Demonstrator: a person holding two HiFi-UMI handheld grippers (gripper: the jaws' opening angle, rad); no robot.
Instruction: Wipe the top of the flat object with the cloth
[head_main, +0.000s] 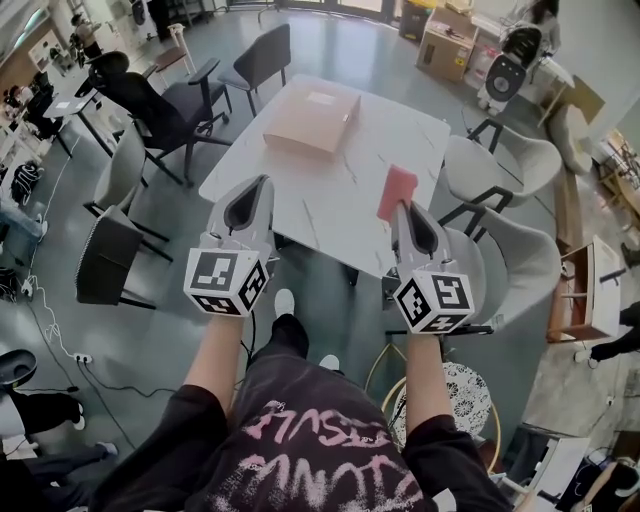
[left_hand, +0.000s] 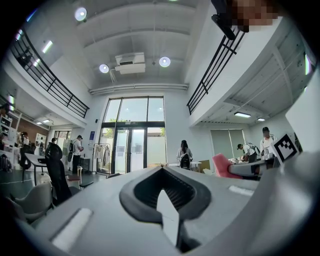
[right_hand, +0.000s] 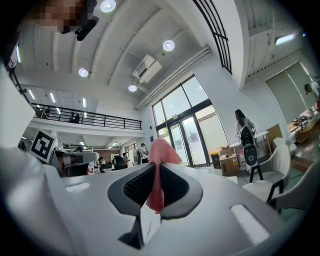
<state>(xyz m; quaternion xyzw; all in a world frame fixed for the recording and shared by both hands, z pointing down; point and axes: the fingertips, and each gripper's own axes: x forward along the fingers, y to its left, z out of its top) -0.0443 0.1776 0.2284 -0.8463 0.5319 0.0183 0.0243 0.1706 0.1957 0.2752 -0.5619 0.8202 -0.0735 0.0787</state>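
White table (head_main: 330, 200), black chair (head_main: 160, 105), seemingly cardboard boxes (head_main: 445, 45)

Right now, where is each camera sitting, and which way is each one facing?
Head view: on the person's head, looking steeply down at the white table, flat box, both forearms, left gripper and right gripper.
Left gripper view: rides the left gripper, facing across the hall to glass doors; its shut jaws show.
Right gripper view: rides the right gripper, tilted toward the ceiling; jaws pinch the pink cloth.
Shared: both gripper views show the doors.
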